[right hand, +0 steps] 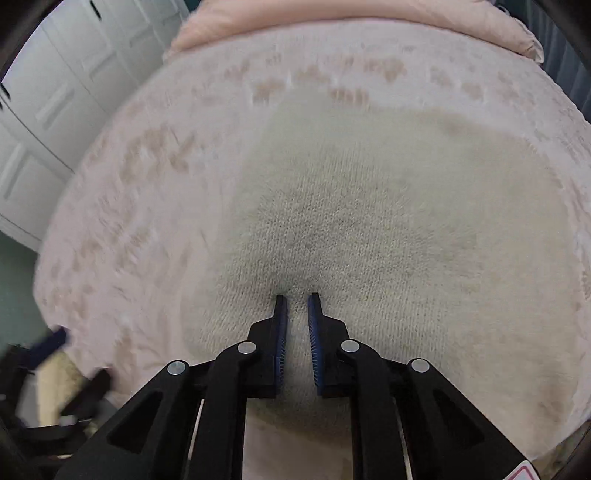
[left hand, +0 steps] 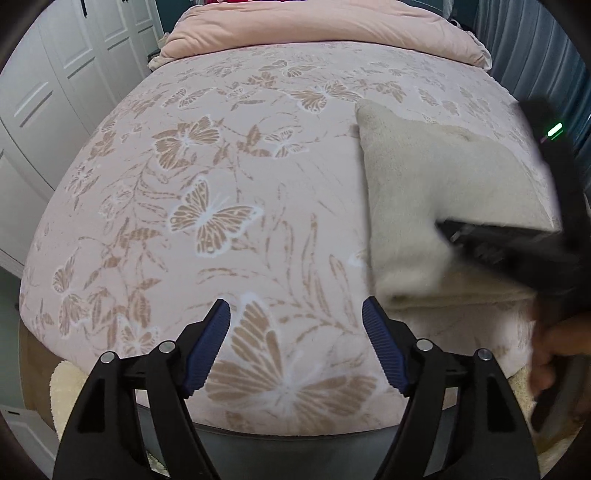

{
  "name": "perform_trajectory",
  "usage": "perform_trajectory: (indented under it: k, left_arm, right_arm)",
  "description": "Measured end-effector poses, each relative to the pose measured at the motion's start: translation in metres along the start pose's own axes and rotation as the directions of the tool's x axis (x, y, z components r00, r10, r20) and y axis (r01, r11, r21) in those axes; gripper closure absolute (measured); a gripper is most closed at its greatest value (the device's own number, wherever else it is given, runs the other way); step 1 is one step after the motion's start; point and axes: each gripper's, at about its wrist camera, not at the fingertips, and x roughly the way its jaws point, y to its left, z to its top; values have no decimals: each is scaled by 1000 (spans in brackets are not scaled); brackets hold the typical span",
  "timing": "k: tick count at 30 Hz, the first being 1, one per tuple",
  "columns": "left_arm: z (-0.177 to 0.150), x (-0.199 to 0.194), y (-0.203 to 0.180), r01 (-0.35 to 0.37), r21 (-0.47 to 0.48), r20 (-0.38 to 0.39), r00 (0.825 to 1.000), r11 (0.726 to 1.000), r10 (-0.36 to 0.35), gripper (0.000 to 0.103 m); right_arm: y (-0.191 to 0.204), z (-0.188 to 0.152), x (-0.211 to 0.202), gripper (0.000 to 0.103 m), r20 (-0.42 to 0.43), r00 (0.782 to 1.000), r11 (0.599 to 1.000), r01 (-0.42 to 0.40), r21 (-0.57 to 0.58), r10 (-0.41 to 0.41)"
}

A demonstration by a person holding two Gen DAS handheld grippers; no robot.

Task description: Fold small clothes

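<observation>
A cream knitted garment (left hand: 424, 192) lies on the right side of the butterfly-patterned pink bedspread (left hand: 221, 177), its upper layer raised like a flap. In the right wrist view the garment (right hand: 369, 206) fills the middle. My right gripper (right hand: 297, 296) stands with its jaws almost together, and the knit puckers at its fingertips, pinched between the blue pads. The same gripper shows as a black blur (left hand: 517, 251) in the left wrist view, with a hand (left hand: 550, 354) behind it. My left gripper (left hand: 296, 302) hangs open over bare bedspread, left of the garment, with nothing between its fingers.
A folded pink duvet (left hand: 325, 29) lies across the head of the bed. White wardrobe doors (left hand: 55, 92) stand along the left and a blue curtain (left hand: 535, 48) on the right. Something cream and fluffy (left hand: 62, 391) sits below the bed's near edge.
</observation>
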Motion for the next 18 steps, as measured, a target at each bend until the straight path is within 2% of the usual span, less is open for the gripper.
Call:
perform_trajectory:
  k: [1,2,3,5,7,9,12,13,15,16,17,18]
  left_arm:
    - [0,0,0,-2,2,-1,1000,1000,2,29]
    - [1,0,0,0,4,-3,1000,1000,0,29]
    - [1,1,0,2,4,-3,1000,1000,-2,29]
    - [2,3,-1,10,3,-10,1000,1000,-10,29]
    - [2,5,-4,19,1,-15,1000,1000,-19,29]
    - [2,6,-9,20,9,-16,1000,1000,-20,29]
    - [1,6,-14,22,27,-13,1000,999,-22,29]
    - [1,7,-16,18,32,-16,1000,999,-17,29]
    - [1,10,-17,32,30,-31,999,999,-31,29]
    - [1,11,-17,40,22,-37,999,999,-39,29]
    - [1,12,-17,52,14,-42,998,999,-51,29]
    - [2,13,-19,68,9,-43,997,998,-68,29]
  right_arm:
    - [11,0,-7,90,32,999,999,34,-37,-33]
    - [19,4,-19,94,26,997,996,67,-61,-66]
    - [21,7,-34,98,50,997,997,62,-52,-60]
    - [14,9,-60,98,111,992,998,-57,11,56]
    - [4,2,-53,98,79,995,996,-63,58,58]
    - [2,-11,-14,103,-21,999,999,-33,32,33]
    - [-9,-10,-39,102,49,993,989,-111,97,106]
    - [-16,-8,-56,97,99,989,985,-119,129,107]
    - [-41,-10,-91,74,222,973,975,-102,197,57]
    - [-60,-11,-103,51,260,966,967,-73,244,7]
    - [-80,-14,-113,46,287,957,955,-42,293,-46]
    - [-101,-15,-118,46,298,950,941,-9,339,-98]
